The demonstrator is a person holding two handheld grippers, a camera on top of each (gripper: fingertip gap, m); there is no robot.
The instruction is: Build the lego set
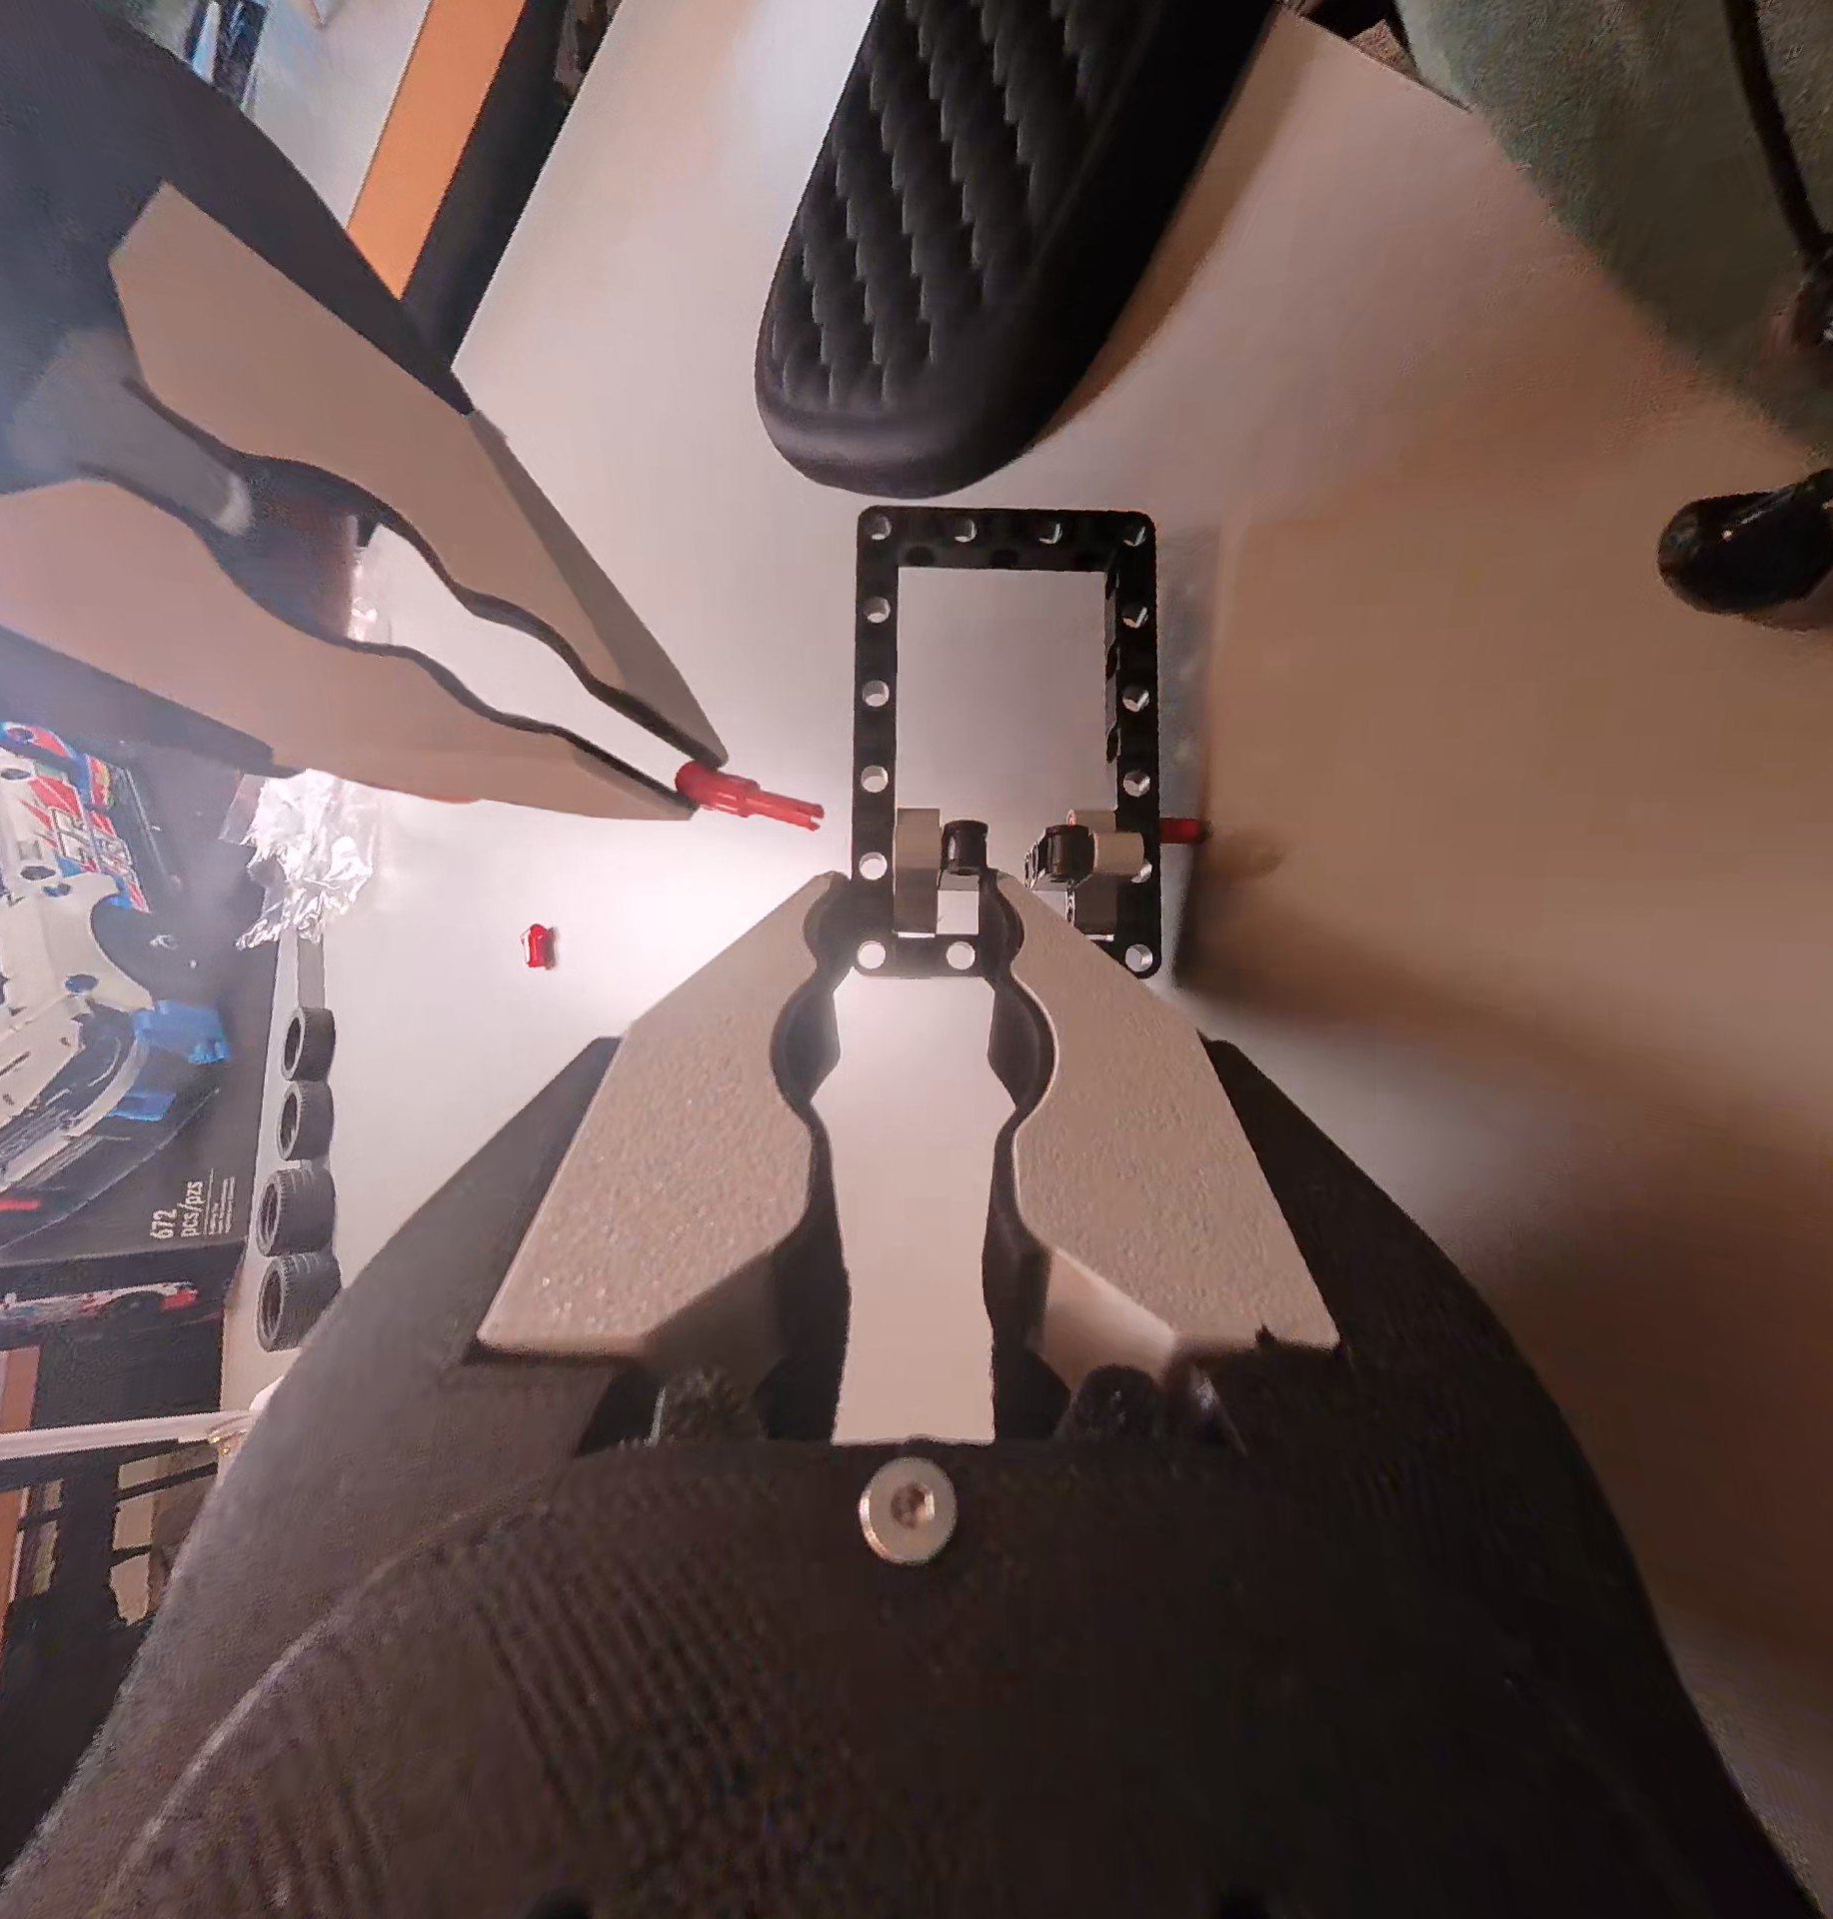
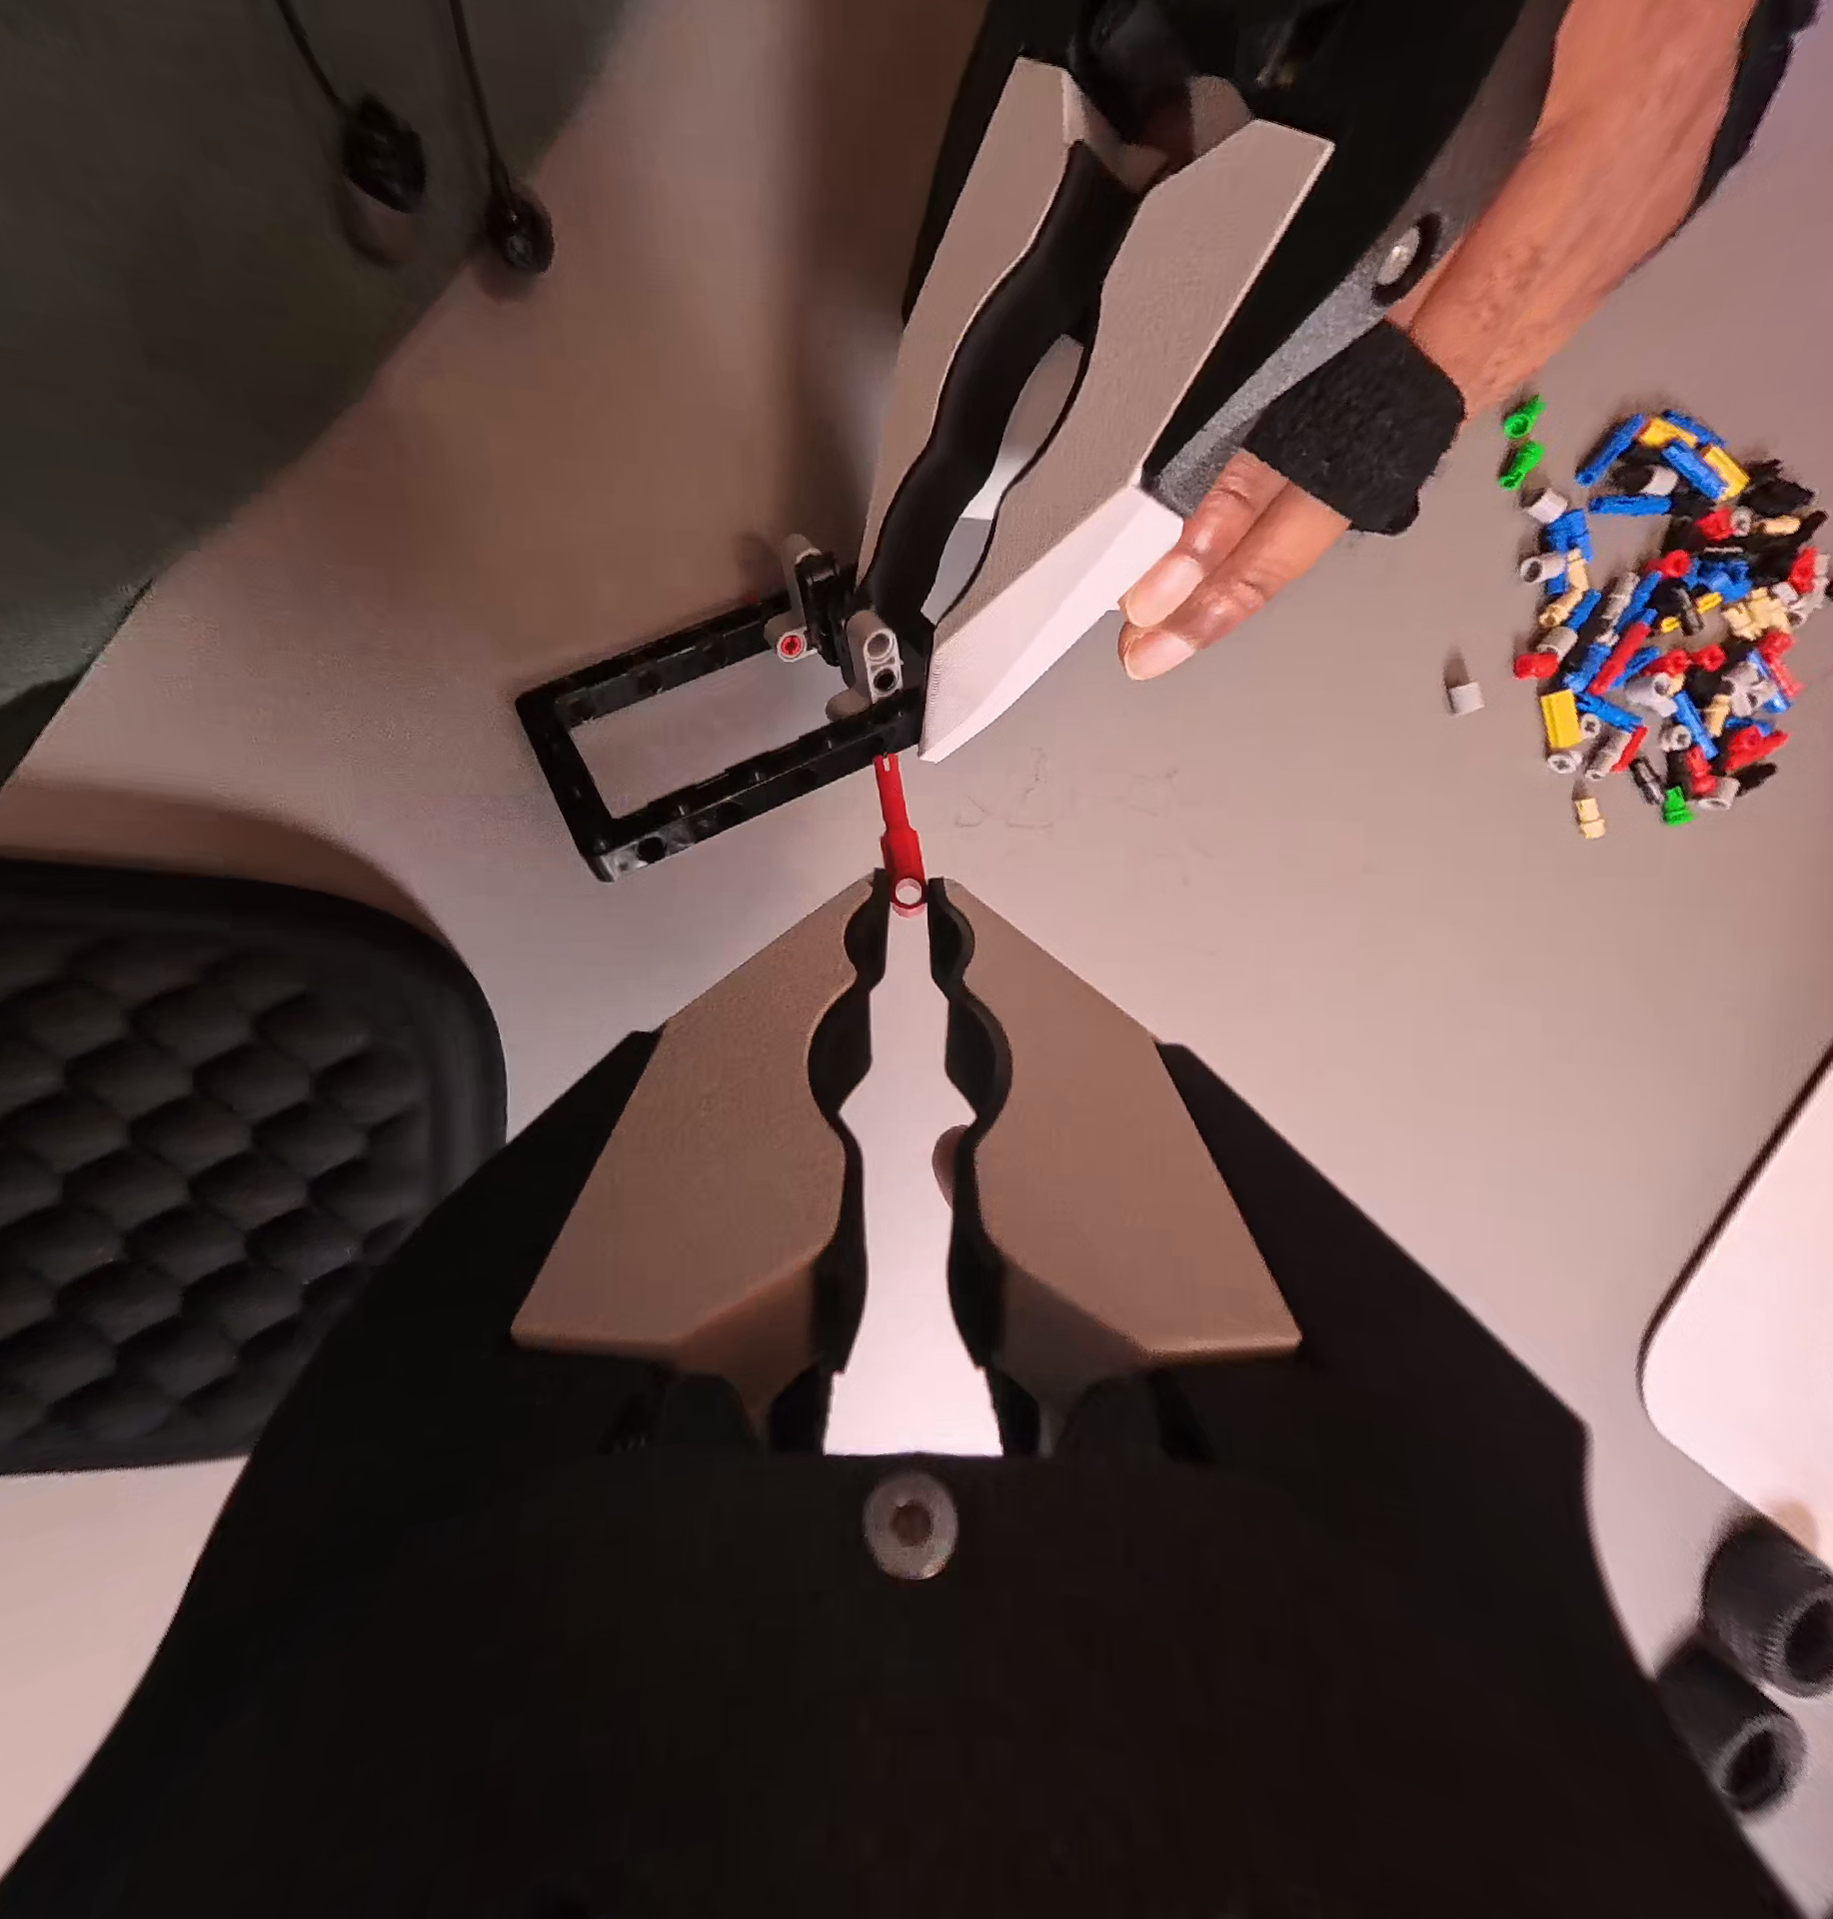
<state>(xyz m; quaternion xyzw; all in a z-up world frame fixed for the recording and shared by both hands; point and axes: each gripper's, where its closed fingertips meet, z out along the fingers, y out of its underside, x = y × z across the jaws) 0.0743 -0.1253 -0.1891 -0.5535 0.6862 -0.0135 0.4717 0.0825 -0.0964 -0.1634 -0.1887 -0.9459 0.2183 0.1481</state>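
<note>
A black rectangular frame (image 1: 876,675) lies on the white table and also shows in the right wrist view (image 2: 725,808). Grey connectors (image 1: 918,857) and black pins sit at its near end. A red pin end (image 1: 1182,829) sticks out of its far side. My left gripper (image 1: 918,924) is shut on the frame's end; it appears from the other side in the right wrist view (image 2: 897,665). My right gripper (image 2: 907,895) is shut on a long red pin (image 2: 895,820). It holds the pin level, its tip right at the frame's side beam (image 1: 767,805).
A small red piece (image 1: 536,945) lies loose on the table. A pile of mixed coloured pieces (image 2: 1670,613) lies to the right. Black tyres (image 1: 295,1173), the set's box (image 1: 50,987) and a crumpled bag (image 1: 300,841) are nearby. A black padded chair seat (image 1: 995,239) is beside the table. One gripper's finger ends stand about 5 cm off the other's.
</note>
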